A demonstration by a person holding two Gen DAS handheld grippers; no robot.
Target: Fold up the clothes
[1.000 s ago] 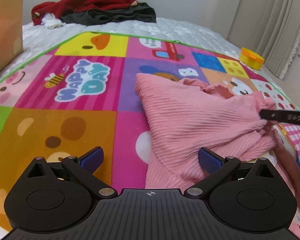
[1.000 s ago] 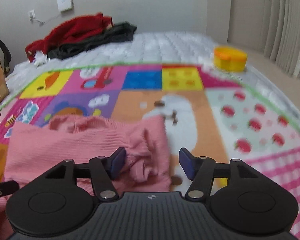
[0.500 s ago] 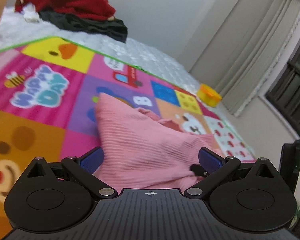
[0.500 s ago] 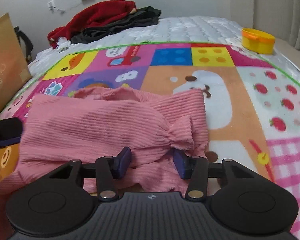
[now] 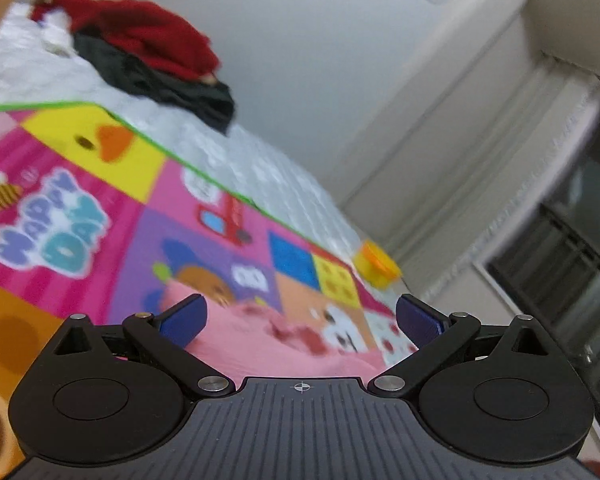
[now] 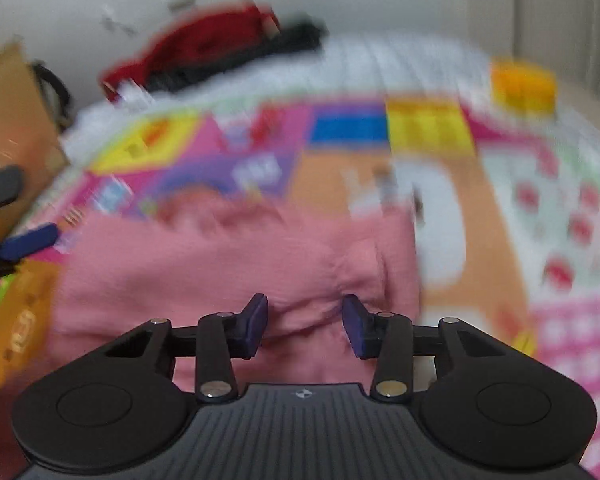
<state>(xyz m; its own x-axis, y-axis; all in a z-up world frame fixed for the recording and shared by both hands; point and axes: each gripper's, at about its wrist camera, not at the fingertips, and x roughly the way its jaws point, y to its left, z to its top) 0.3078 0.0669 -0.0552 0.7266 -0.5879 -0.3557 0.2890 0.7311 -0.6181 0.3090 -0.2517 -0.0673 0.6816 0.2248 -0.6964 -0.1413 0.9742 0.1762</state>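
On the colourful play mat (image 6: 480, 216), a pink ribbed sweater (image 6: 228, 256) lying flat, roughly folded into a wide band, bunched at its right end. Right claw (image 6: 304, 326) low over the near edge, partly open, nothing pinched, cloth showing in the gap. Left claw (image 5: 298, 318) spread wide, tilted up, empty, just above the sweater's left side. Way back on the white mattress (image 5: 284, 180), a red and black clothes pile (image 5: 152, 68). Yellow tub (image 6: 524, 86) off at the far right. Pretty blurry overall.

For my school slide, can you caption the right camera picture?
Open right gripper above a pink ribbed top on a colourful play mat.
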